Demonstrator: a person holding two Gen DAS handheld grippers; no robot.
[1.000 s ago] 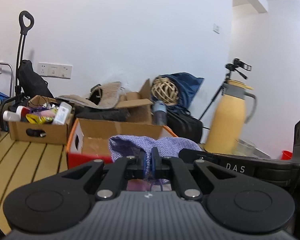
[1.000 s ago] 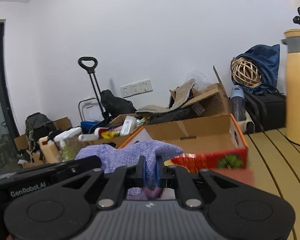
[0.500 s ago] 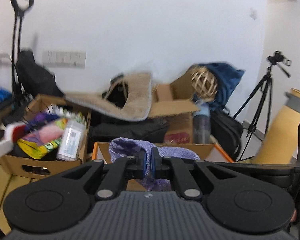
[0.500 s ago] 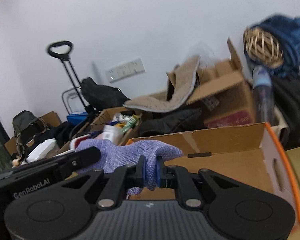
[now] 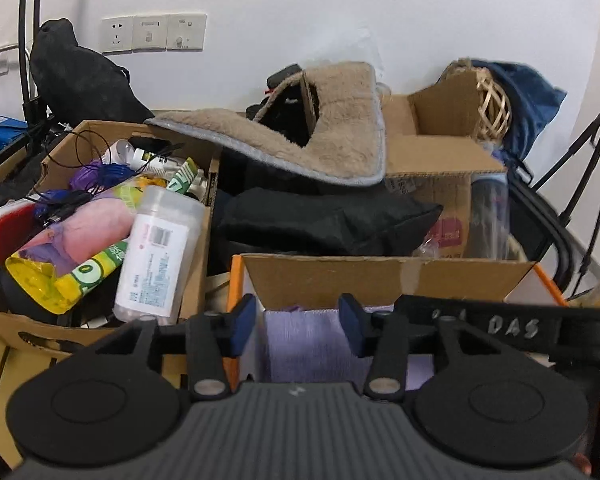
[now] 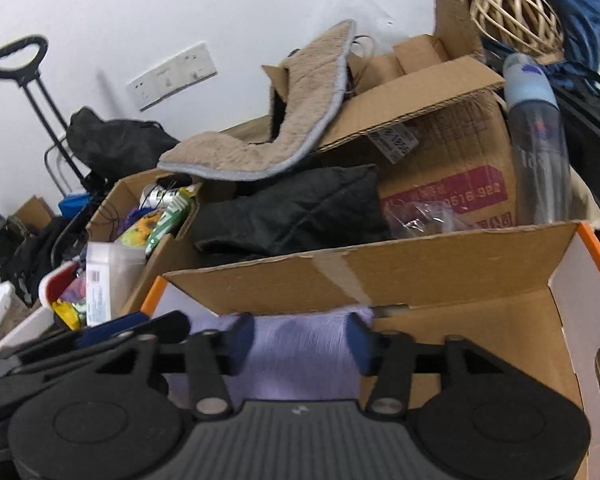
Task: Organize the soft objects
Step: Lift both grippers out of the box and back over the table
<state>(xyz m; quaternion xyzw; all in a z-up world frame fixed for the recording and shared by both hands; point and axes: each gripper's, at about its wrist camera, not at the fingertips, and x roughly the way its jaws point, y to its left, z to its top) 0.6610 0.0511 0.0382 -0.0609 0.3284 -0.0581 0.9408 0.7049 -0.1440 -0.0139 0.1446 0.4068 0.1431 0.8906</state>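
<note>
A purple knitted cloth [image 5: 312,344] lies inside an open cardboard box with an orange rim [image 5: 384,276]. My left gripper [image 5: 298,326] is open above the cloth, its blue pads apart and holding nothing. In the right wrist view the same cloth [image 6: 300,352] lies in the box [image 6: 460,276] between the spread pads of my right gripper [image 6: 300,346], which is also open. The right gripper's black body shows at the right edge of the left wrist view [image 5: 500,324].
A second cardboard box [image 5: 80,216] full of bottles and packets stands to the left. Behind are a beige fleece mat [image 5: 312,140], a black cushion [image 5: 324,220], more cartons [image 6: 440,140], a bottle [image 6: 538,140], a wicker ball [image 6: 516,12] and a tripod [image 5: 580,168].
Both grippers moved forward over the orange-rimmed box and opened. The purple cloth left their jaws and now lies inside the box.
</note>
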